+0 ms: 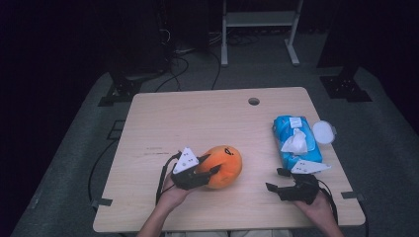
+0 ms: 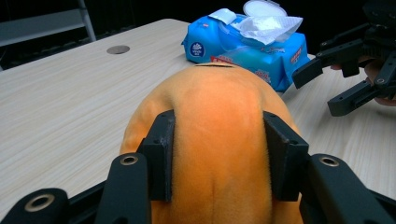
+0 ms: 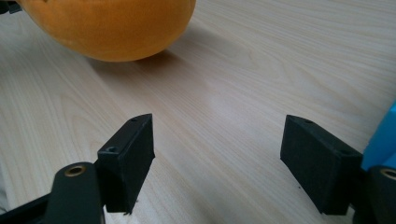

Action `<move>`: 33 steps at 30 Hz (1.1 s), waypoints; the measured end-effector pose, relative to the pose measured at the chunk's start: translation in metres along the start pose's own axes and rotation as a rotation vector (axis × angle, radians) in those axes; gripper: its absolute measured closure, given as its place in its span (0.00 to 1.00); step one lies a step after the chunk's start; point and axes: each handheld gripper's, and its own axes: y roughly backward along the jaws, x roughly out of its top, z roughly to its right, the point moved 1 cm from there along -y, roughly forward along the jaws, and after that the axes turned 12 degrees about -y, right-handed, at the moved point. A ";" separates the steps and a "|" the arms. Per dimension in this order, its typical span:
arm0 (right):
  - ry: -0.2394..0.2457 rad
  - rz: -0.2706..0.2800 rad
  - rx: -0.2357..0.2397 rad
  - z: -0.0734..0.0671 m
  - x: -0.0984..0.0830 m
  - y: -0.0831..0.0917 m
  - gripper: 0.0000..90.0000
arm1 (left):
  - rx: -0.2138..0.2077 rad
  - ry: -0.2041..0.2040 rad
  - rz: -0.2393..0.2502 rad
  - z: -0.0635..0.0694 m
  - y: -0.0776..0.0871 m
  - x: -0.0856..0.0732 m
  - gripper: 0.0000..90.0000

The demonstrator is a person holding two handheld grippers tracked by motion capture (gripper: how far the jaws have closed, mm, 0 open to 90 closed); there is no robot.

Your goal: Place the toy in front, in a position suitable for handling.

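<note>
An orange plush ball with a dark mark on top rests on the wooden table, left of centre near the front. My left gripper is shut on it, and in the left gripper view both pads press into the soft orange ball from either side. My right gripper rests low at the front right with its jaws wide apart. In the right gripper view nothing lies between the jaws of the right gripper, and the orange ball sits beyond them at the upper left.
A blue pack of wet wipes lies at the right side, its white lid flipped open and a wipe sticking out. A round cable hole is near the far edge. Dark stands and cables lie on the floor behind.
</note>
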 end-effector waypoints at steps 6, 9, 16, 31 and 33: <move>-0.005 0.008 -0.002 0.001 0.000 0.002 0.27 | -0.025 -0.021 -0.006 0.006 -0.005 0.000 0.58; -0.005 0.008 -0.002 0.001 0.000 0.002 0.27 | -0.031 -0.030 -0.005 0.009 -0.008 0.001 0.57; -0.005 0.011 -0.004 0.002 0.001 0.003 0.27 | -0.048 -0.041 -0.022 0.012 -0.013 -0.005 0.57; 0.009 0.052 -0.024 0.000 0.006 0.006 0.28 | -0.053 0.030 -0.002 0.003 -0.005 -0.007 0.24; 0.010 0.064 -0.029 -0.001 0.008 0.008 0.28 | -0.049 0.043 0.008 0.001 0.000 -0.007 0.23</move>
